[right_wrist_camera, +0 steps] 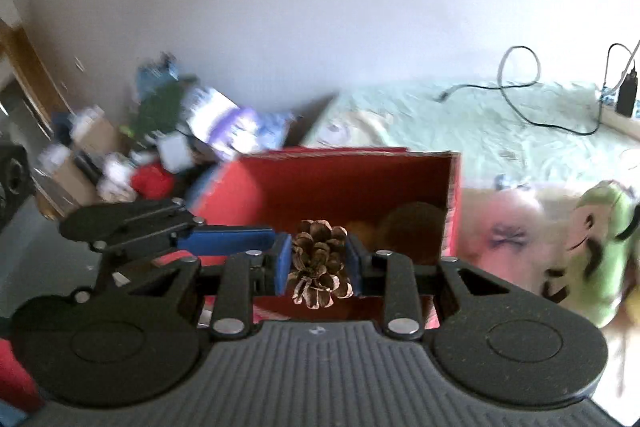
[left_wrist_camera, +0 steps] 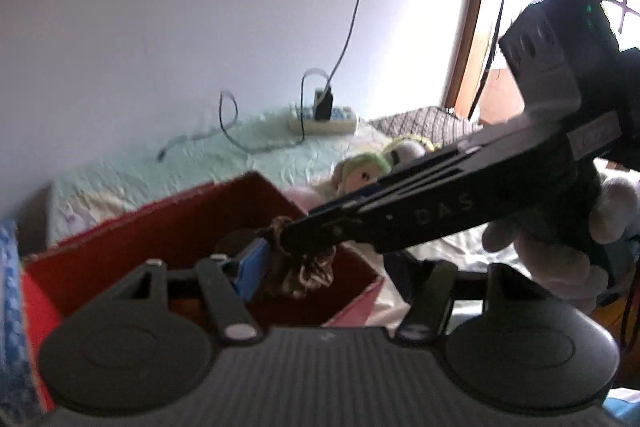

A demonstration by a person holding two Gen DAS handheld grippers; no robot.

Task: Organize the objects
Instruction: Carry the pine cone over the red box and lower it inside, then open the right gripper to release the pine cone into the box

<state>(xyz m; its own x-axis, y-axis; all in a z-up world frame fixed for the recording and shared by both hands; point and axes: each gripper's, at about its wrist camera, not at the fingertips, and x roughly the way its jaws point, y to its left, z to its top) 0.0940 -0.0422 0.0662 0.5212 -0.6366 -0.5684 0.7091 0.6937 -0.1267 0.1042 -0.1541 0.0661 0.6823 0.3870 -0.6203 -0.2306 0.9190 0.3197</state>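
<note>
blurred clutter behind red box [right_wrist_camera: 352, 179], right hand-held gripper [right_wrist_camera: 318, 261] clamping pinecone [right_wrist_camera: 318, 259], left hand-held gripper's grip unclear

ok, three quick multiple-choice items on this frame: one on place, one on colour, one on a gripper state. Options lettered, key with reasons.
1. Where is the pine cone?
A. lying on the bed sheet
B. between the right gripper's blue pads, in front of the box
C. on the power strip

2. What colour is the open box?
A. red
B. green
C. white

3. What is the right gripper's state?
A. open and empty
B. shut on a plush toy
C. shut on the pine cone

Key:
1 B: the right wrist view shows the cone between the two pads, with the box behind it.
2 A: its walls are red in both views.
3 C: both pads press against the cone's sides.
</note>
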